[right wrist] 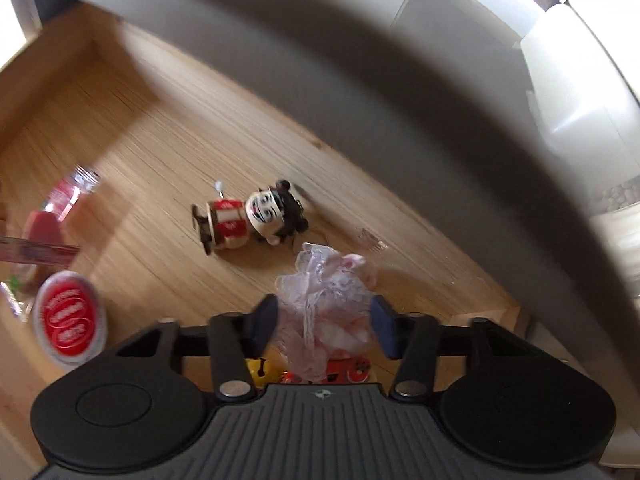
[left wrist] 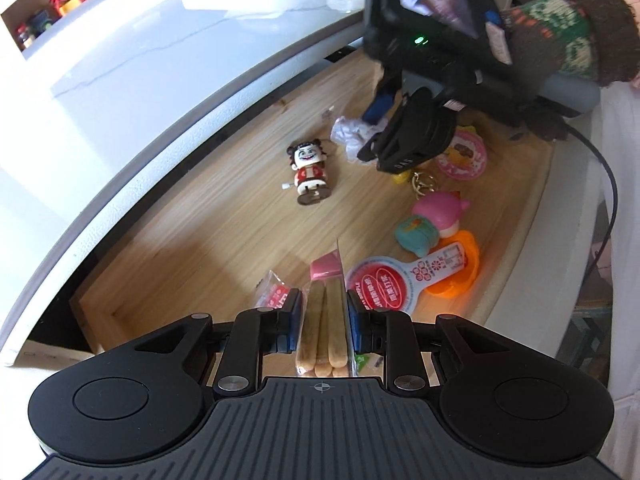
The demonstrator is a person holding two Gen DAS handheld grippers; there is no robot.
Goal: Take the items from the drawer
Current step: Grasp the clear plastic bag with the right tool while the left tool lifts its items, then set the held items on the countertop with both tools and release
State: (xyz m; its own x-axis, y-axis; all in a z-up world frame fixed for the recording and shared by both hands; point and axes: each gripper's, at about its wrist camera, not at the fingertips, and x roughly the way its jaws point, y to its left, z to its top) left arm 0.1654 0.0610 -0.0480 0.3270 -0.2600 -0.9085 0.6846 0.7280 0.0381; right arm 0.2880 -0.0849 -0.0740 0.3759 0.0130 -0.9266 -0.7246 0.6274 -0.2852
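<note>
Two items are in your grippers, and most of the drawer is still to clear.

Your left gripper (left wrist: 323,312) is clamped on a clear packet of biscuit sticks (left wrist: 322,334), low centre of the left wrist frame, the packet standing between the pads above the wooden drawer (left wrist: 224,232) floor. Your right gripper (right wrist: 324,322) has a crumpled pinkish mesh bundle (right wrist: 320,300) between its pads at lower centre of the right wrist frame; whether they press it yet is hard to tell. Still lying in the drawer: a wind-up doll (left wrist: 306,174) mid-frame, a pink and teal squishy toy (left wrist: 430,224), a red and white fan (left wrist: 404,282) on something orange, a round pink card (left wrist: 464,156) and a small red sachet (left wrist: 274,292).
</note>
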